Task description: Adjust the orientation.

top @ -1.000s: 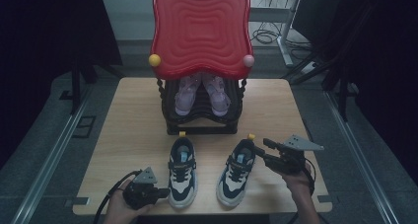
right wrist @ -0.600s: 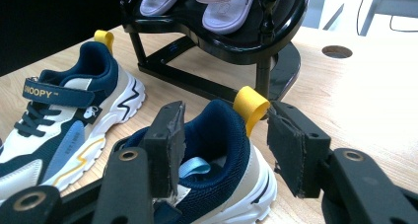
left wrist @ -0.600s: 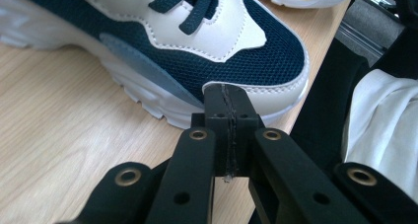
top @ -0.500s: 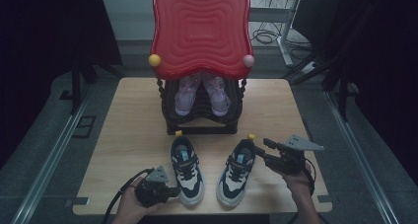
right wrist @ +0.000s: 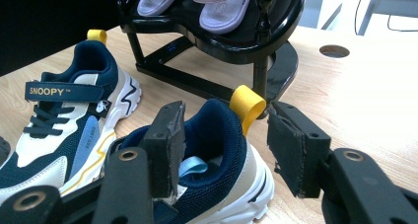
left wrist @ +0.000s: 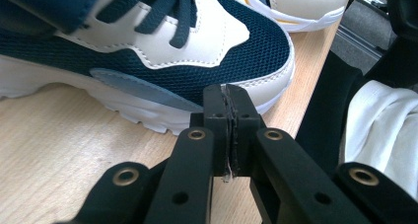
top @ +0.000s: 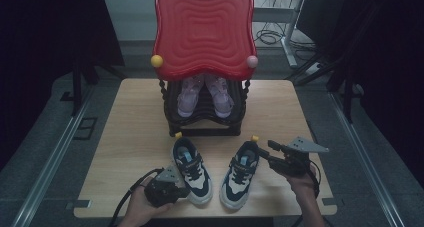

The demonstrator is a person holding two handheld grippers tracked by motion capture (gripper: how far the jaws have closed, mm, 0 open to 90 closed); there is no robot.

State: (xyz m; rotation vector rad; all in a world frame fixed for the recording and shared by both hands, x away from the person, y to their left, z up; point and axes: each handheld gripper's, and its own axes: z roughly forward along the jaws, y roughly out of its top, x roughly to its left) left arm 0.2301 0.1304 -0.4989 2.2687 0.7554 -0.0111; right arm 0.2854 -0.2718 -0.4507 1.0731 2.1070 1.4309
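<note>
Left sneaker: navy mesh, white overlays, slate-blue side patch, yellow heel loop, navy laces.
Right sneaker: navy collar, white sole, light-blue lining, yellow heel tab.
Strap lettering: yellow "SNOOPY" on navy.
Sandals: pale lilac.
Rack: glossy black.
Panel: red, concentric wavy ridges; one yellow knob, one pink.
Surface: light wood grain.
Left gripper: black.
Right gripper: black.

Pale wooden table, grey floor – dark curtains at both sides, cables behind
</note>
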